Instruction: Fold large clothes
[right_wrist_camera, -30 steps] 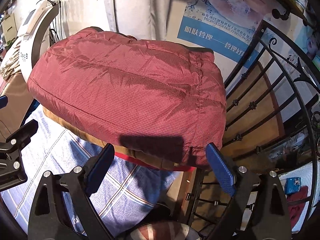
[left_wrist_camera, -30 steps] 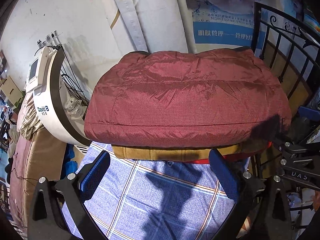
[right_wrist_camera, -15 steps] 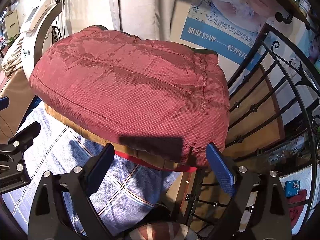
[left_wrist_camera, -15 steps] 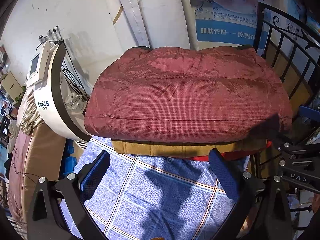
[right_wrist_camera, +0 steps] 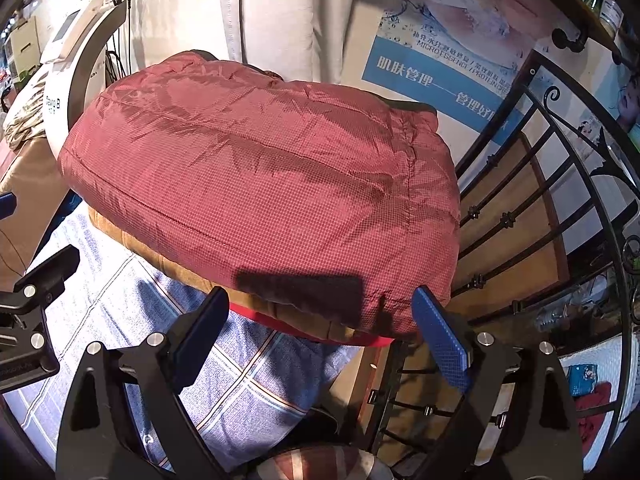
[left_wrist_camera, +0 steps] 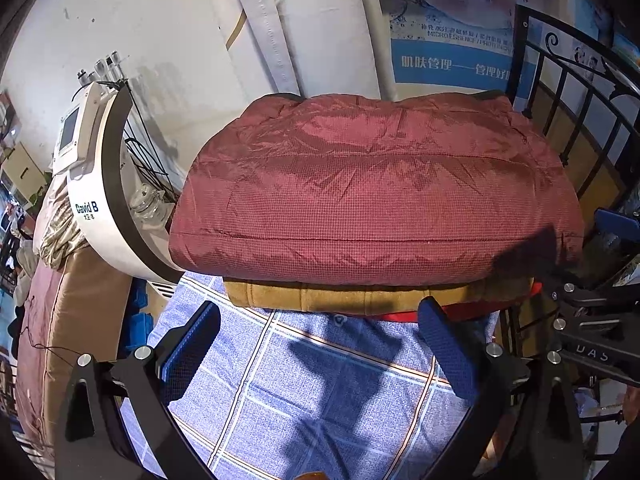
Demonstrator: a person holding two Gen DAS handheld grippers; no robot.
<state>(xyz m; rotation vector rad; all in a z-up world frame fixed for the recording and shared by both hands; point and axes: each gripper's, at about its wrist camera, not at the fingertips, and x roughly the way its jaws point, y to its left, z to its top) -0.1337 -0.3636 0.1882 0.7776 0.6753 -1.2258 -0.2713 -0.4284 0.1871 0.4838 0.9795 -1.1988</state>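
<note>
so far left there's a white machine by the wall, not part of this. the left gripper hangs over the blue checked cloth, jaws spread wide with nothing between them, well short of the pile. ahead of it the red jacket sits folded into a puffy rectangle, on top of a tan garment that's also folded, and a thin red edge of something more peeks out under that, can't tell what it is. the near hem of the jacket looks straight and the corners look tucked, so to me the folding of this piece is basically done and it's already stacked. moving right, the right gripper is also gaping wide and empty; its pads frame the jacket's near right corner in the wrist view, but i can't tell if they touch the fabric. further right is a black iron railing, with the stack's right edge just beside it. what's left, i'd guess: maybe a pat to flatten the puff, or a nudge so that corner doesn't hang off the right edge, since it looks like it overhangs the cloth a bit there. no other loose clothes show in either view, so can't say if more is waiting.
</note>
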